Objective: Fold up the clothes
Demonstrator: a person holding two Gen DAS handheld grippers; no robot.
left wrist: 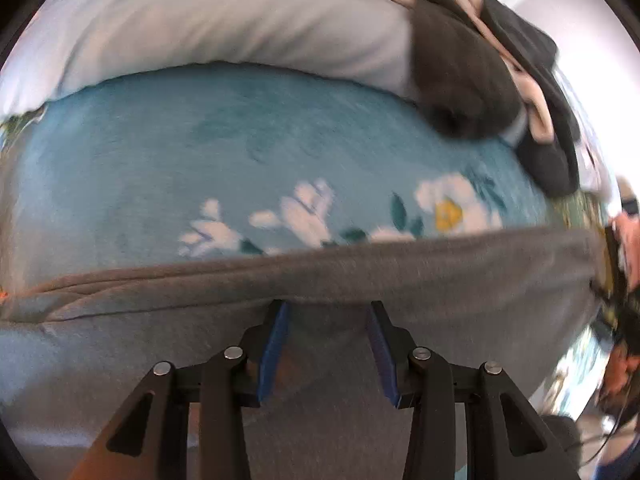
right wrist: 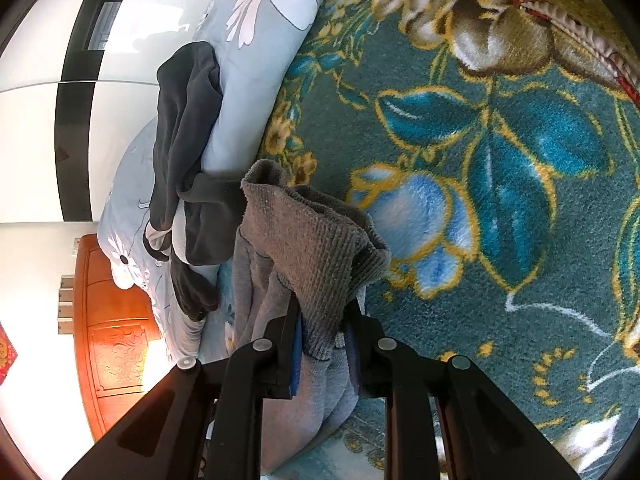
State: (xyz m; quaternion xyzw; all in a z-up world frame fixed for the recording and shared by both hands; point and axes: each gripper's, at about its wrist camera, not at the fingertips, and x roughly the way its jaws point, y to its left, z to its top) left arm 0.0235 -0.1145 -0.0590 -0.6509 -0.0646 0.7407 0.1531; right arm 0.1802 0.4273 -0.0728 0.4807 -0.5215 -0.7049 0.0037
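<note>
Left wrist view first: pretty smeared with motion blur, so not much fine detail on the grey garment point(left wrist: 400, 276) stretched across the lower half. Far right edge cut off by the fisheye rim, just a blurry bit of a hand point(left wrist: 630, 240) where the cloth ends, hard to say more. Dark clothes point(left wrist: 472, 80) heaped top right on a pale blue quilt point(left wrist: 200, 28), upper end chopped by the frame. Teal blanket point(left wrist: 240, 140) with white flowers underneath it all.

Left gripper point(left wrist: 328, 312) pointing steeply down at the garment, jaws standing moderately apart, blue pads point(left wrist: 276, 344) visible on both sides. Grey fabric lying in the gap and beneath it, tips right at the folded edge, but can't tell whether the pads actually press on it.

Right wrist view much sharper. Right gripper point(right wrist: 322, 312) narrowed down and pinching a ribbed edge of the same grey garment point(right wrist: 304, 248), cloth bunched up above the fingers and hanging down below between them. Lower part of the garment hidden behind the gripper body. Dark clothes point(right wrist: 188, 128) draped over the flowered quilt point(right wrist: 256, 40) at left, teal floral blanket point(right wrist: 500, 200) filling the right. Wooden headboard point(right wrist: 116, 320) bottom left, partly washed out by glare.
</note>
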